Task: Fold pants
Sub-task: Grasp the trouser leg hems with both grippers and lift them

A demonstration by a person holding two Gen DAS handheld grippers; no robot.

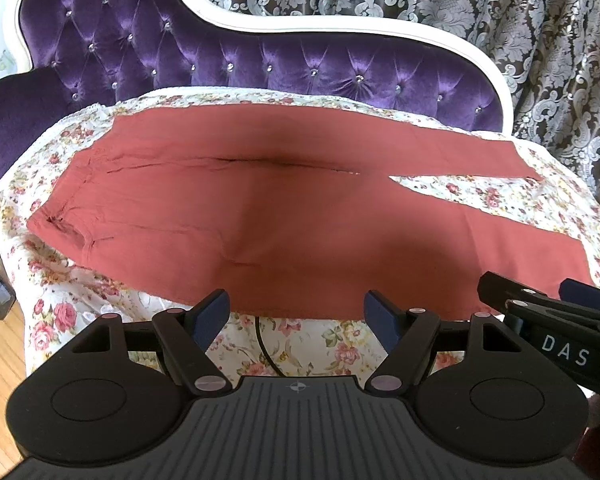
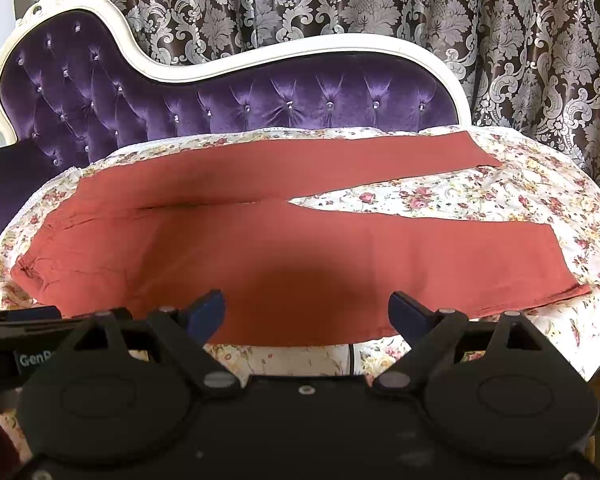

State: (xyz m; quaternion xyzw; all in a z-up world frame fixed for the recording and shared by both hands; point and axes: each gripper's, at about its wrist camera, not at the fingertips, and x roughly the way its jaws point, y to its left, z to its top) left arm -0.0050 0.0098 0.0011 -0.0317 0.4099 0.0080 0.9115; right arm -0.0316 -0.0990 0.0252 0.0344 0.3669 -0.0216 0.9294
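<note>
Evidently nothing is folded yet: the rust-red cotton pants [image 1: 260,216] lie flat and spread on the floral-print cover [image 1: 308,344] of the purple tufted velvet sofa [image 1: 148,40], waistband to the left, two legs parting to the right. Both tools hover near the garment's near edge, the left gripper [image 1: 296,312] and the right gripper [image 2: 306,312] each with jaws spread and nothing between them. Next, I judge, each must pinch an edge of one leg and carry it over onto the other.
</note>
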